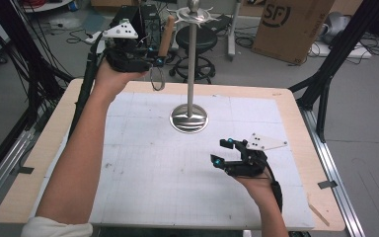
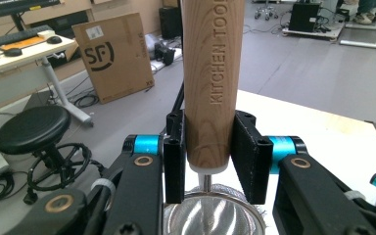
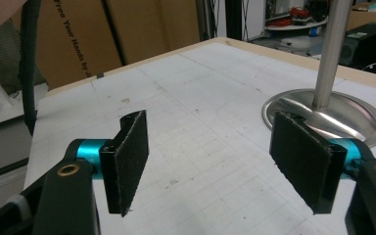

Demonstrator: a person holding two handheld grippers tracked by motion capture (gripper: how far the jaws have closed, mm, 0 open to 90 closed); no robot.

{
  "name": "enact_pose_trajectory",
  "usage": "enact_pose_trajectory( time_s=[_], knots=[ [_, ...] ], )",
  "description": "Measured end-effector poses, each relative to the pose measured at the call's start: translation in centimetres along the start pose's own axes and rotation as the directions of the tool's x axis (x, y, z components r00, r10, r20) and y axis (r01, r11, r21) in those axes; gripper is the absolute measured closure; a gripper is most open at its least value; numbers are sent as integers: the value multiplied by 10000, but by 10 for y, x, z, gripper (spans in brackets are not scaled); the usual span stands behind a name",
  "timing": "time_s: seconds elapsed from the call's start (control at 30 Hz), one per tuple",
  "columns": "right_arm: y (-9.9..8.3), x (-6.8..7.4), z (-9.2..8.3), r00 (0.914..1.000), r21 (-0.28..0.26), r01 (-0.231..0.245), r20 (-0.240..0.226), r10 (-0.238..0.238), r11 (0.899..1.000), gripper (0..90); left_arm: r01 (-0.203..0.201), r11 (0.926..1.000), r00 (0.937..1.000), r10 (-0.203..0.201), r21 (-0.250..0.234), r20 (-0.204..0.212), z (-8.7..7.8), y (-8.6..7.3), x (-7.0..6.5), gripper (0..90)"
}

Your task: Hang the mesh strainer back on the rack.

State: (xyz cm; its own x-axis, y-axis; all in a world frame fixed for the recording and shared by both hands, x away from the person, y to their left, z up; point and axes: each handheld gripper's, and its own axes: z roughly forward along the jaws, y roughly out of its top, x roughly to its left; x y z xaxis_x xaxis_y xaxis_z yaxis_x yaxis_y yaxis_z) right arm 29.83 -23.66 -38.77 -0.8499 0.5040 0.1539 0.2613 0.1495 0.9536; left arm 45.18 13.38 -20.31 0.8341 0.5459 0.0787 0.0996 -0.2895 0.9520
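Stand (image 1: pixel 190 118) mid-mat (image 1: pixel 143 173), stool (image 1: pixel 196 39) behind.

A cardboard box (image 1: pixel 291 24) printed "SF" stands on the grey floor (image 1: pixel 365 128) beyond the counter's (image 1: pixel 301 128) far right corner. A black round stool (image 1: pixel 196 39) sits past the far edge, near the middle. A white gridded mat (image 1: pixel 153 168) covers most of the counter. Loose cables (image 1: pixel 84 34) lie on the floor at far left.
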Motion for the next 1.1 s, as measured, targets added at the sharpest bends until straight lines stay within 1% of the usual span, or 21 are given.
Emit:
enact_pose_trajectory(
  time_s=[0.1,0.23,0.43,0.57,0.6,0.63,0.67,0.7,0.73,0.77,0.87,1.0,1.1],
  knots=[
    [0,0,0,10000,-19,-35,30,35,10000,301,-39,9998,9999,41,218,-95,5,0,-1,686],
    [0,0,0,10000,-14,-11,0,11,10000,301,51,9996,9999,-47,269,-152,11,0,-1,686],
    [-1,0,-1,10000,3,-22,-5,22,10000,300,212,9996,9996,-208,198,-209,21,-1,-3,686],
    [-1,1,-1,10000,12,-7,-14,7,10000,301,187,9996,9996,-183,199,-230,27,-1,-4,681],
    [-1,1,-1,10000,26,-19,-26,19,10000,301,86,9997,9995,-79,239,-291,28,-1,-5,675],
    [-1,1,-1,10000,36,-12,-31,12,10000,301,-92,9988,9985,118,472,-537,30,-2,-7,650],
    [-1,1,-1,10000,49,-24,-44,25,10000,301,-196,9972,9970,249,723,-735,32,-2,-9,603],
    [-1,1,0,10000,48,-33,-49,33,10000,301,-230,9958,9961,303,887,-826,33,-3,-10,579],
    [-1,1,0,10000,55,-17,-36,17,10000,300,-147,9950,9960,232,986,-857,34,-4,-10,557],
    [-1,1,0,10000,72,-20,-41,21,10000,301,-106,9944,9963,195,1054,-841,34,-5,-11,531],
    [-2,1,1,10000,104,-14,-52,14,9999,301,-26,9958,9971,95,912,-751,31,-10,-12,513],
    [-1,2,1,10000,81,23,-69,-23,10000,301,291,9957,9967,-223,880,-777,24,-19,-11,462],
    [-1,2,1,10000,97,34,-47,-33,9999,301,371,9949,9970,-305,937,-710,17,-26,-13,462]
  ],
)
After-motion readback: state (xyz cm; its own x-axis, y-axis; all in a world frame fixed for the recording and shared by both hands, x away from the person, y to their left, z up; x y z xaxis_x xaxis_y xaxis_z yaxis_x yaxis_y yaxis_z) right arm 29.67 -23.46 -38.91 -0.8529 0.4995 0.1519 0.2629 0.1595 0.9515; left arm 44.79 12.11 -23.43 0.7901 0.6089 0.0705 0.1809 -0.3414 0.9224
